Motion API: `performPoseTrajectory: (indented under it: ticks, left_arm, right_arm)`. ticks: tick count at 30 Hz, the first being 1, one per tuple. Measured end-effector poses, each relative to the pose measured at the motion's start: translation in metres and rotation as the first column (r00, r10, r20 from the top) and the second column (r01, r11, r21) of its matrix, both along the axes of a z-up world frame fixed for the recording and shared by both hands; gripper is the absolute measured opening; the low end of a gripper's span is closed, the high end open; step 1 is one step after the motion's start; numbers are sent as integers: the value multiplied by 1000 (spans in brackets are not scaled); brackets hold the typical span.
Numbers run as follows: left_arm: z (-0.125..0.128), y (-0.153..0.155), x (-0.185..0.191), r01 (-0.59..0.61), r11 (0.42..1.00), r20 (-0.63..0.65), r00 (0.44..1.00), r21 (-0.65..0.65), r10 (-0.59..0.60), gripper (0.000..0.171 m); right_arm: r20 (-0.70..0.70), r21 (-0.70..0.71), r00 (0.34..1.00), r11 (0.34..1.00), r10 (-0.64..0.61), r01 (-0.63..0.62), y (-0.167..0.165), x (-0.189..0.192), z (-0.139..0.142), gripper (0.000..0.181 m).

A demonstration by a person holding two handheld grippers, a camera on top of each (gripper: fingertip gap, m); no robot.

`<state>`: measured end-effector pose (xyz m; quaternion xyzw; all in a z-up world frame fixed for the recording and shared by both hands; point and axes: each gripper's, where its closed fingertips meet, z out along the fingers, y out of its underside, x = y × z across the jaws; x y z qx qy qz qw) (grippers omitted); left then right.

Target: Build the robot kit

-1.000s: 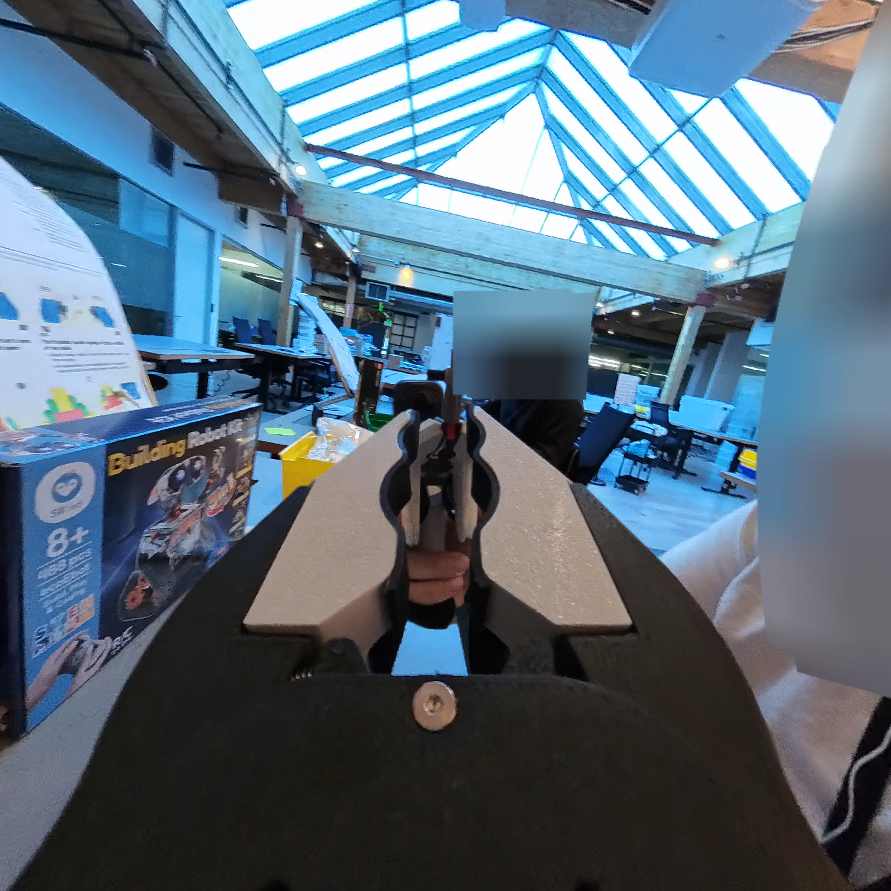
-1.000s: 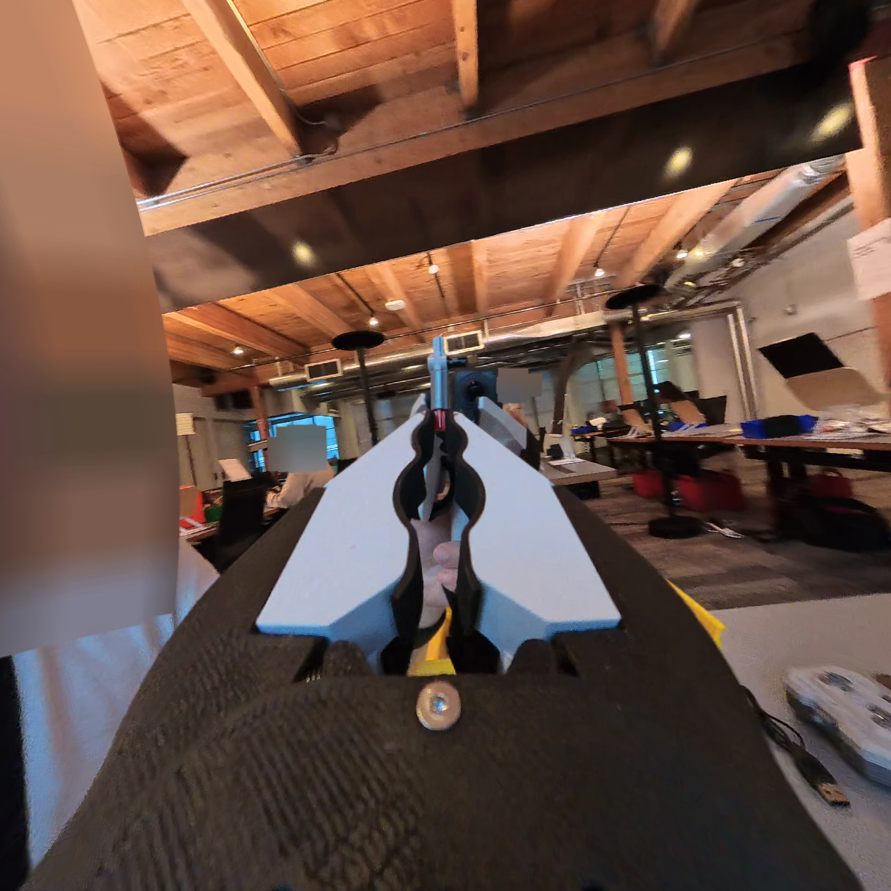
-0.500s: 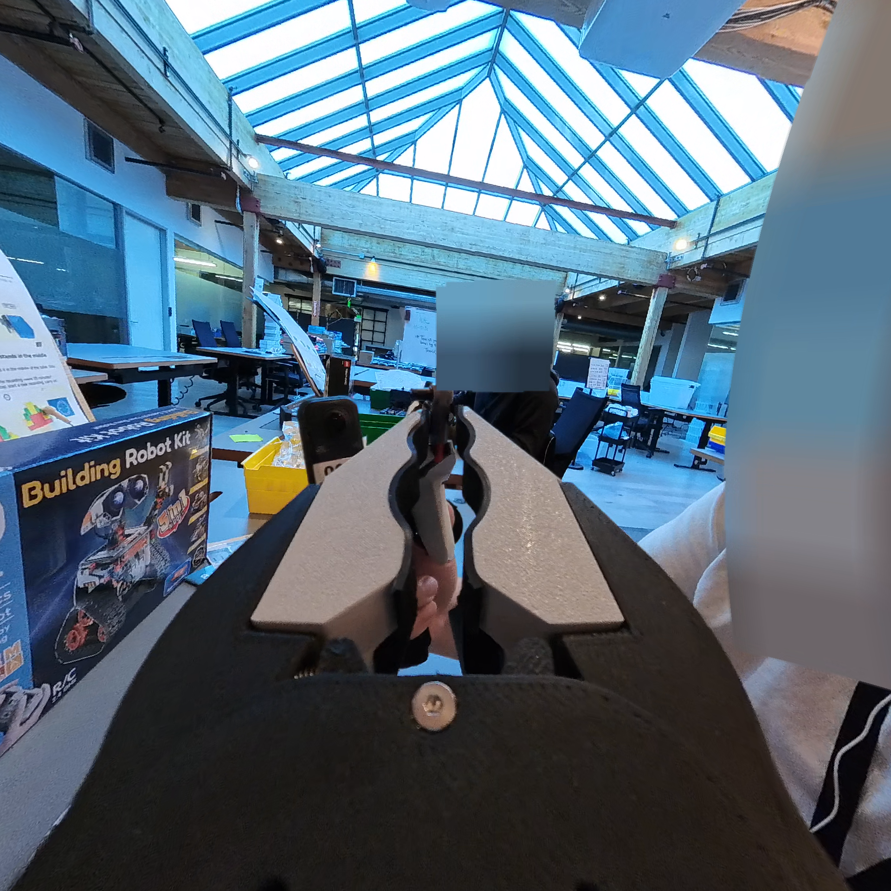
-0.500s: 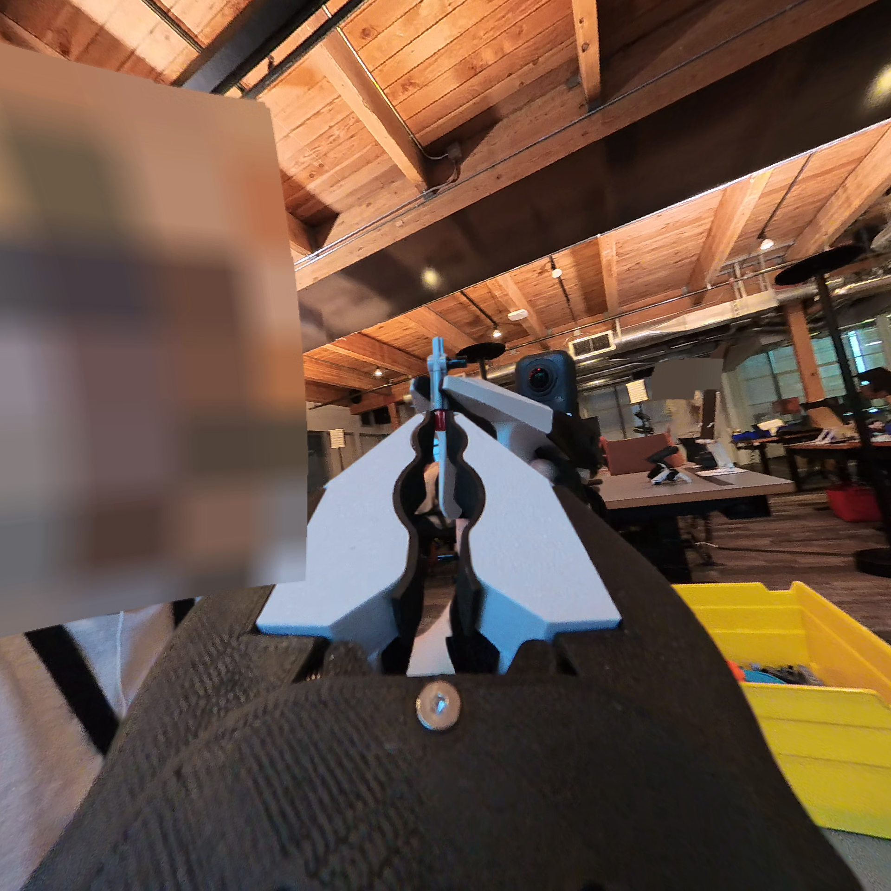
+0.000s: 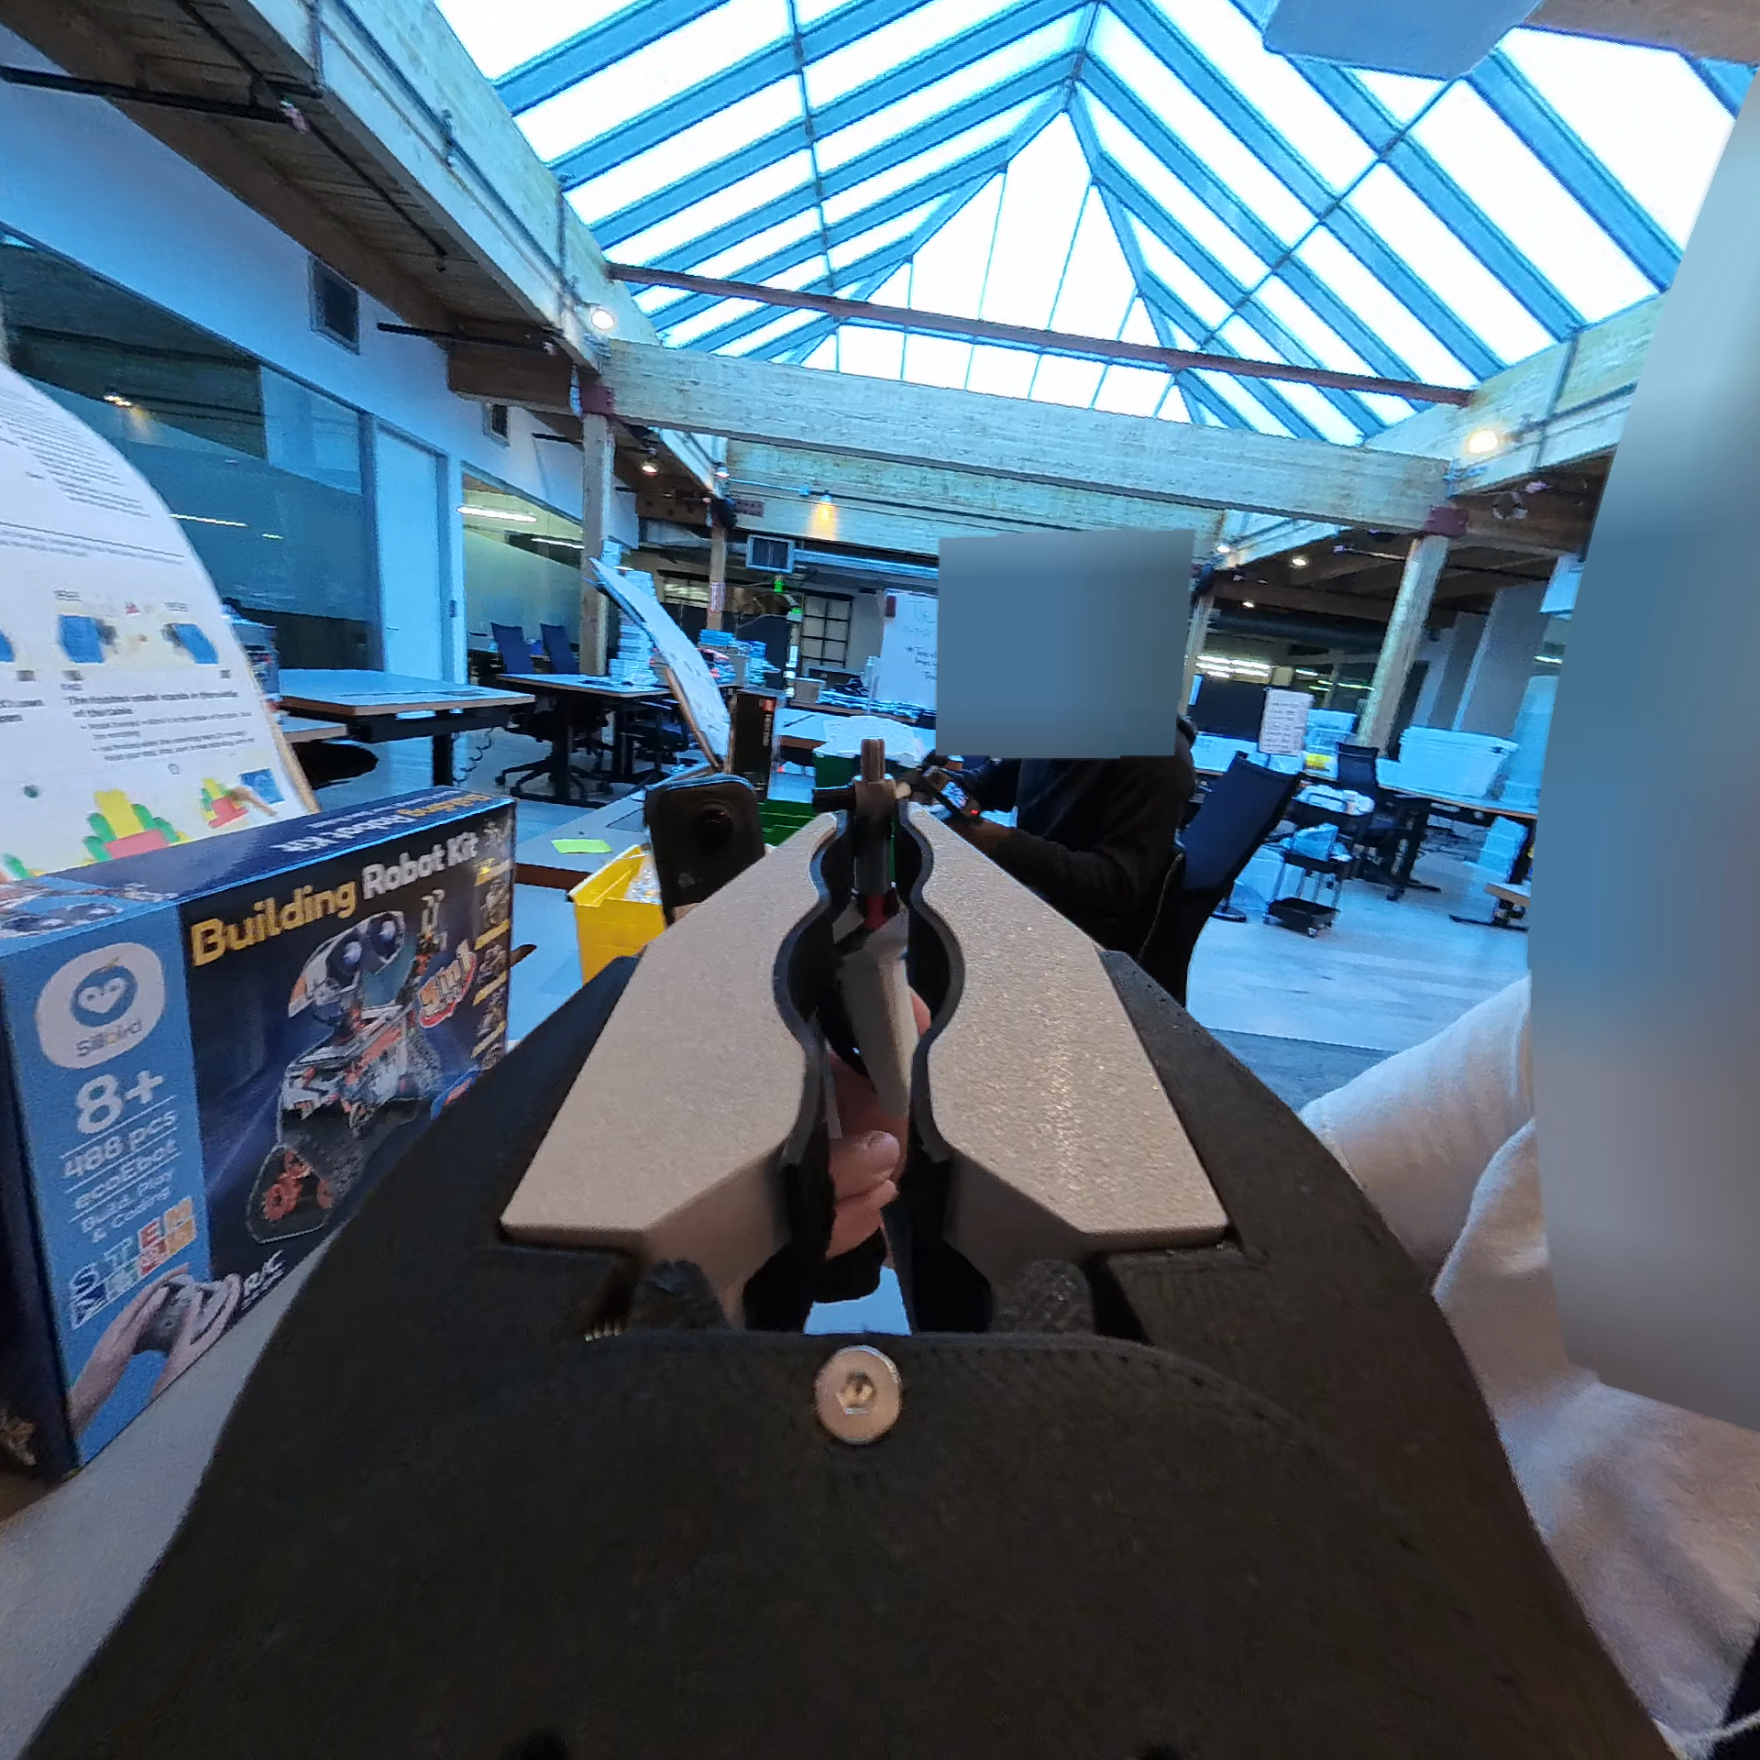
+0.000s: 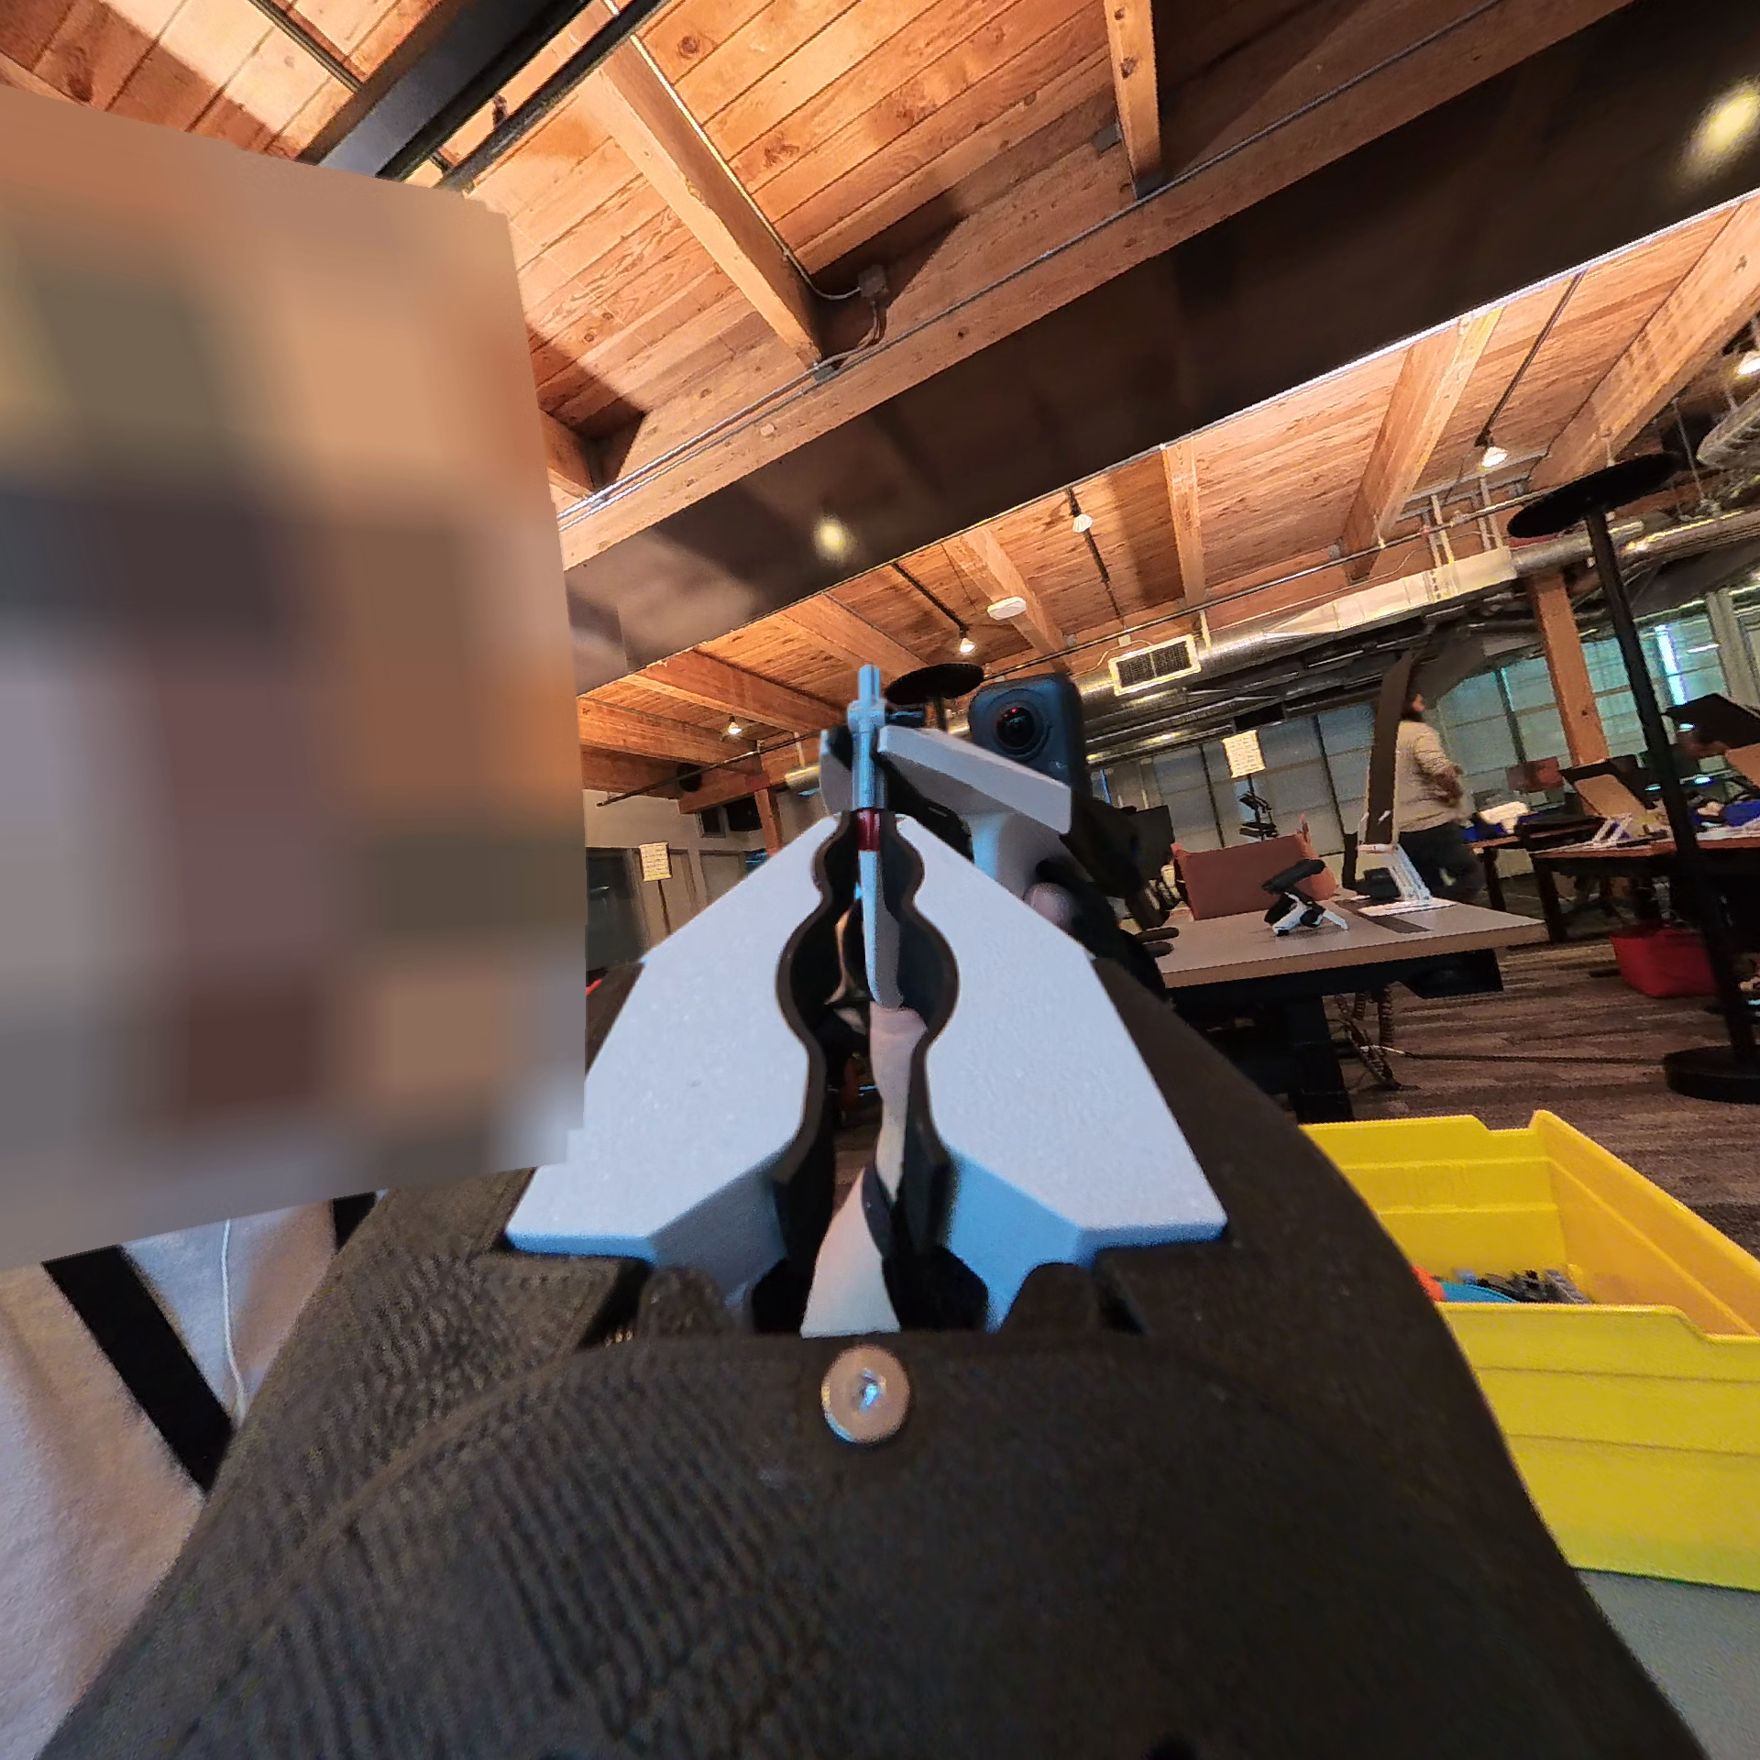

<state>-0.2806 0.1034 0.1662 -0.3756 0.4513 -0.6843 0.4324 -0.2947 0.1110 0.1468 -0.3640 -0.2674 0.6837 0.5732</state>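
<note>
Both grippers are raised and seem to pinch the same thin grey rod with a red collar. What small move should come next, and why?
Probably open the left gripper slightly, with the right gripper shut. Both close on the thin grey plastic rod in mid-air, tips meeting, so pulling either away while clamped could bend or drop it.

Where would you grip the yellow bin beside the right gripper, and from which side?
I'd grip the yellow bin by its near wall's rim, coming from above, one finger inside and one outside: the top is open and the wall thin and upright, while the body looks too wide to span. The right gripper and left gripper are both shut on a thin grey rod.
</note>
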Motion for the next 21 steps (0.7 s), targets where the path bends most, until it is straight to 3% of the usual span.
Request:
performPoseTrajectory:
  ticks: [1,5,7,8,10,13,15,18,21]
  left_arm:
    - [0,1,0,-7,1000,-1,1000,-3,7,4]
    - [2,13,-2,-58,997,22,998,-43,59,4]
    - [-1,32,-2,-110,991,15,994,-72,111,4]
    - [-2,41,-5,-152,985,9,988,-84,153,4]
    - [-6,58,-10,-248,965,-23,969,-91,247,4]
    - [-9,78,-19,-376,923,-52,926,-80,373,5]
    - [-10,86,-24,-425,901,-65,905,-83,421,5]
    - [-14,92,-28,-460,883,-86,887,-87,454,5]
    - [-13,91,-32,-462,881,-90,886,-101,454,4]
  right_arm:
    - [6,3,1000,1000,-20,20,2,0,0,3]
    - [52,-6,971,972,-235,236,21,15,2,24]
    - [182,-26,901,914,-394,405,37,30,-3,25]
    - [296,-35,829,862,-475,506,46,37,-11,24]
    - [579,-5,588,719,-565,695,57,52,-45,26]
    - [818,144,217,556,-533,819,46,62,-107,27]
    - [905,163,89,533,-416,830,33,57,-157,28]
    - [973,61,71,542,-220,838,18,45,-218,27]
    - [988,28,55,527,-142,849,12,41,-250,23]
